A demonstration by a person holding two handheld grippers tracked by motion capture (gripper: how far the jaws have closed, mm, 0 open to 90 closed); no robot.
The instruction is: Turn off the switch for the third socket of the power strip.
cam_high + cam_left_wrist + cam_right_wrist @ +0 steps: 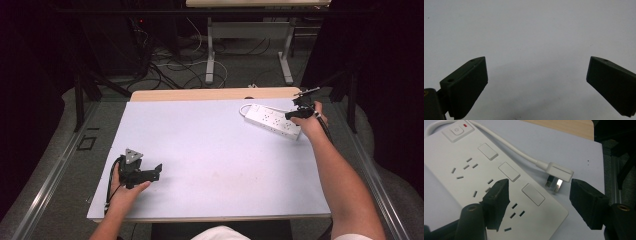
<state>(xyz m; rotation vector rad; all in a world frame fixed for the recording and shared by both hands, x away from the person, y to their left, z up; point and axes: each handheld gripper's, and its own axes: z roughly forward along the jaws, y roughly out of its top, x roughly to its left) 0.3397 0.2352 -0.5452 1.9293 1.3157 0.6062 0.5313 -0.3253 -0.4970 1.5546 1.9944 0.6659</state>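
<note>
A white power strip [486, 177] was seen lying at the far right of the white table [215, 145], its plug [557, 173] resting just beside it. The right gripper [539, 195] was held over the strip, jaws wide apart and empty. The left gripper [536, 75] was held near the table's front left, jaws spread wide, nothing between them.

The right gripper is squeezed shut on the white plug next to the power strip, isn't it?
No. The right gripper is open, not shut on the plug. In the right gripper view its jaws stand wide apart, and the white plug lies untouched between them, next to the power strip.
</note>
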